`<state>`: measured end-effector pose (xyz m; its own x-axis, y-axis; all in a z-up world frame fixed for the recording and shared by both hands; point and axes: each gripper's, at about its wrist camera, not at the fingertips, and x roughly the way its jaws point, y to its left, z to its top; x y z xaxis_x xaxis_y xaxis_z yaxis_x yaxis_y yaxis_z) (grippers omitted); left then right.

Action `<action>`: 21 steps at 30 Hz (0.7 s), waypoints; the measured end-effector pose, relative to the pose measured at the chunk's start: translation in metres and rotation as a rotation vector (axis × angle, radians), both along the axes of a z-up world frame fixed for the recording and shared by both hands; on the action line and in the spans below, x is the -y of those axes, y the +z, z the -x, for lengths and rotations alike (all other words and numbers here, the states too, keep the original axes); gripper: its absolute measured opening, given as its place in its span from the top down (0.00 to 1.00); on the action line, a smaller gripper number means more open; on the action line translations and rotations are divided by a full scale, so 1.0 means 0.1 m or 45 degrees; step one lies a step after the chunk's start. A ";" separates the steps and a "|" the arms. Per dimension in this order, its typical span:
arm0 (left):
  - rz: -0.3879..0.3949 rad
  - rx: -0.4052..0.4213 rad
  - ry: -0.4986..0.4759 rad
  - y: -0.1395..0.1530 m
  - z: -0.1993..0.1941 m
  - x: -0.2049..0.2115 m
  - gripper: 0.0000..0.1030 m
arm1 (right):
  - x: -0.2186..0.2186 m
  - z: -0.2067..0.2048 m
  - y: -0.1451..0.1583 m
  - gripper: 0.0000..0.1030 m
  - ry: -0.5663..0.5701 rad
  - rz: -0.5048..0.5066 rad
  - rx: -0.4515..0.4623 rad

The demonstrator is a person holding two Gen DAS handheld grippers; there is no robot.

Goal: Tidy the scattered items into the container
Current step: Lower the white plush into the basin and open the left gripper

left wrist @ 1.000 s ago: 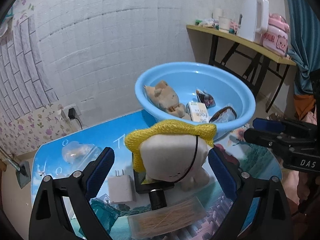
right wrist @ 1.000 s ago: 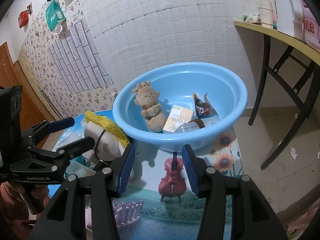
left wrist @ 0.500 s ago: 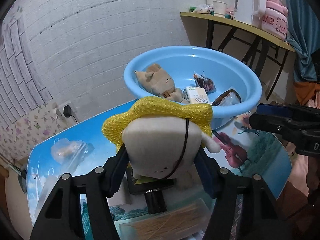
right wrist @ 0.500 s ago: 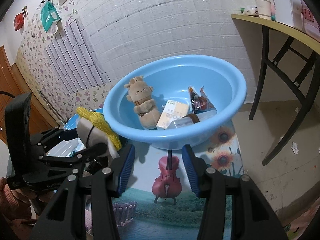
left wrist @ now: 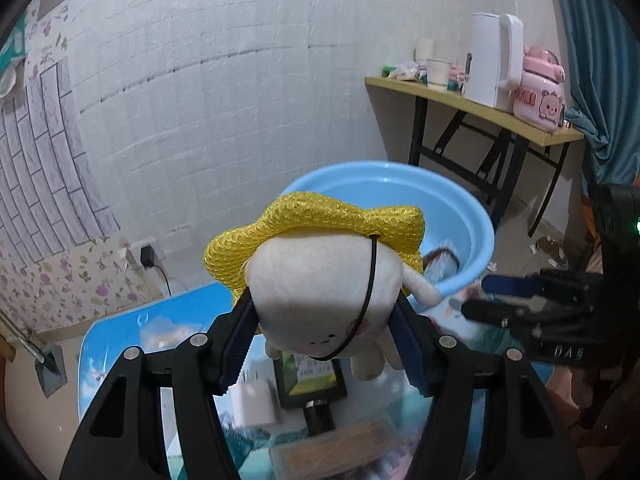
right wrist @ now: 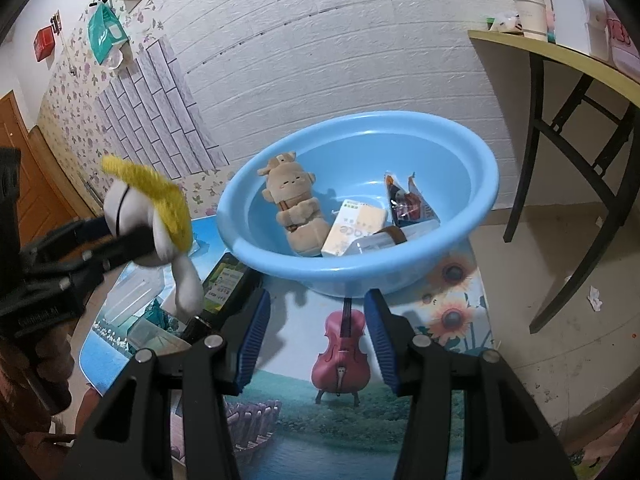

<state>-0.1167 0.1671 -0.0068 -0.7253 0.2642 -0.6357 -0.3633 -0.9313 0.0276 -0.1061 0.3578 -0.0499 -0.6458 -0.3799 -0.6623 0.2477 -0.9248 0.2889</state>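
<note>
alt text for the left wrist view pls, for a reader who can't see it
The left tool grips a white plush toy in a yellow knitted hat, held above a picture-printed table. Behind it sits a light blue basin; the right tool shows at the right edge, blurred.

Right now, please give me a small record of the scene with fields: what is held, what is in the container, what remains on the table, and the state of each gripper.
held: white plush toy with yellow knitted hat, lifted off the table
left gripper: jaws shut on the plush toy
right gripper: jaws apart, nothing between them
container: round light-blue plastic basin
in basin: brown plush toy, yellow-white carton, dark snack packet
on table: dark bottle with green label, white charger block, clear box of toothpicks
</note>
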 end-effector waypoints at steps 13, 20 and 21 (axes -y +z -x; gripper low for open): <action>0.021 0.007 -0.128 -0.03 0.48 -0.49 0.32 | -0.19 0.09 -0.06 0.53 -0.057 0.022 0.032; 0.006 0.019 -0.114 -0.07 0.42 -0.42 0.28 | -0.16 0.12 -0.10 0.53 -0.058 0.011 0.048; 0.002 0.022 -0.103 -0.07 0.40 -0.37 0.28 | -0.15 0.11 -0.11 0.53 -0.056 0.008 0.050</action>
<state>-0.1565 0.2045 -0.0141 -0.6906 0.3201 -0.6485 -0.4375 -0.8989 0.0222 -0.1175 0.3728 -0.0609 -0.6357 -0.3559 -0.6851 0.1950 -0.9327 0.3036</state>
